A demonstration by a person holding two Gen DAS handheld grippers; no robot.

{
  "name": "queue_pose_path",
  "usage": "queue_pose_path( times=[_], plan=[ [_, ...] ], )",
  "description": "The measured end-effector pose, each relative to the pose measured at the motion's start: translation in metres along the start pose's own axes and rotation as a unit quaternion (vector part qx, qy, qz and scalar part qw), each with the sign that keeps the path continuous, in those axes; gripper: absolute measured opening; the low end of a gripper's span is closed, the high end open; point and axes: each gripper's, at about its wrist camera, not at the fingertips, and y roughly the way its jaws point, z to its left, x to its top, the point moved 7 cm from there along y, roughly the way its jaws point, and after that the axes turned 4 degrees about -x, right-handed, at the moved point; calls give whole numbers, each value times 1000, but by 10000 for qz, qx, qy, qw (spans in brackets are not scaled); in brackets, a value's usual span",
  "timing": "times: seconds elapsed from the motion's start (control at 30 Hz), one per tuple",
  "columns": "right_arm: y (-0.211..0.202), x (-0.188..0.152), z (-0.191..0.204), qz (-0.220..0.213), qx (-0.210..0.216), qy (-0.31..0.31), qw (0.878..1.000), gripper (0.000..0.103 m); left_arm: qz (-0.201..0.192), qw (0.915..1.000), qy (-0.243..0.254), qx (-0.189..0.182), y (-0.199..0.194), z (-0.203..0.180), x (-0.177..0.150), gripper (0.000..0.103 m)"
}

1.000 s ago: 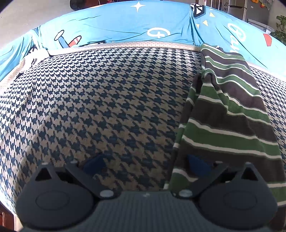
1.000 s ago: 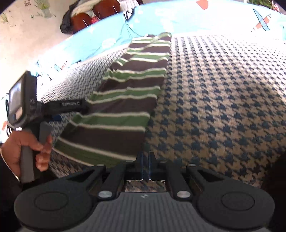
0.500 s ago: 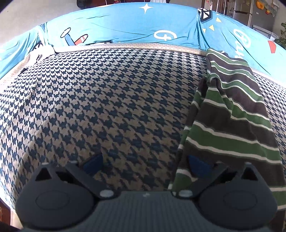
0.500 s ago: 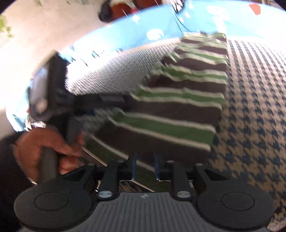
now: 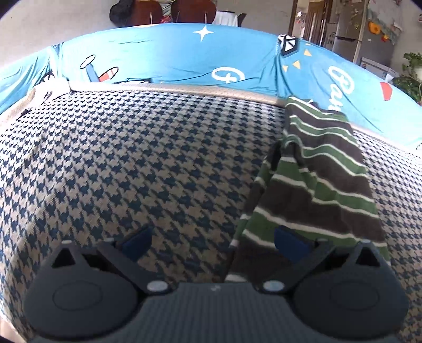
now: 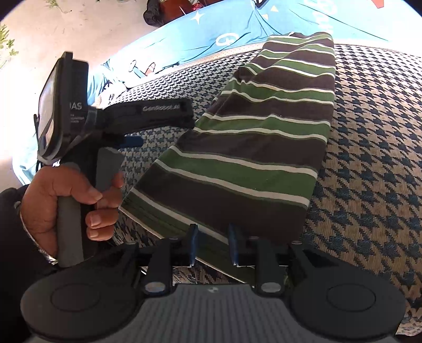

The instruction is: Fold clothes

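A long folded garment with green, brown and white stripes lies on the houndstooth cover, running away from me. My left gripper is open wide; its right pad sits over the garment's near left edge and its left pad is over bare cover. In the right wrist view the garment fills the middle. My right gripper is open by a narrow gap, with the garment's near hem lying between the fingers. A hand holds the left gripper at the garment's left side.
A blue printed sheet rises behind the houndstooth cover. Beyond it are dark chairs and a refrigerator. Houndstooth cover stretches to the right of the garment.
The right gripper swung left from the bare cover onto the garment's near hem, and its fingers went from shut to a narrow gap. The left gripper tilted up slightly and stayed open.
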Motion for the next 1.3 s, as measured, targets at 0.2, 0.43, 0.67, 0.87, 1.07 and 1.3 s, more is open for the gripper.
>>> queue_pose_path(
  times=[0.2, 0.43, 0.67, 0.87, 1.07, 1.3],
  plan=[
    [0, 0, -2, 11, 109, 49, 9999, 28, -15, 9996, 164, -209, 12, -20, 10, 103],
    [-1, -1, -5, -10, 280, 179, 9994, 29, -33, 9992, 284, -296, 30, -36, 26, 103],
    [-2, -2, -6, -35, 356, 208, 9991, 29, 137, 9993, 319, -160, 58, -40, 31, 103],
    [-1, -1, -7, -38, 434, 259, 9987, 29, 80, 9992, 267, 283, 70, -28, 32, 103],
    [-2, -1, -7, -42, 489, 301, 9983, 29, 15, 9989, 83, 458, 71, -18, 36, 103],
    [-5, -2, -8, -53, 531, 310, 9981, 29, 3, 9977, -32, 679, 76, -9, 40, 103]
  ],
)
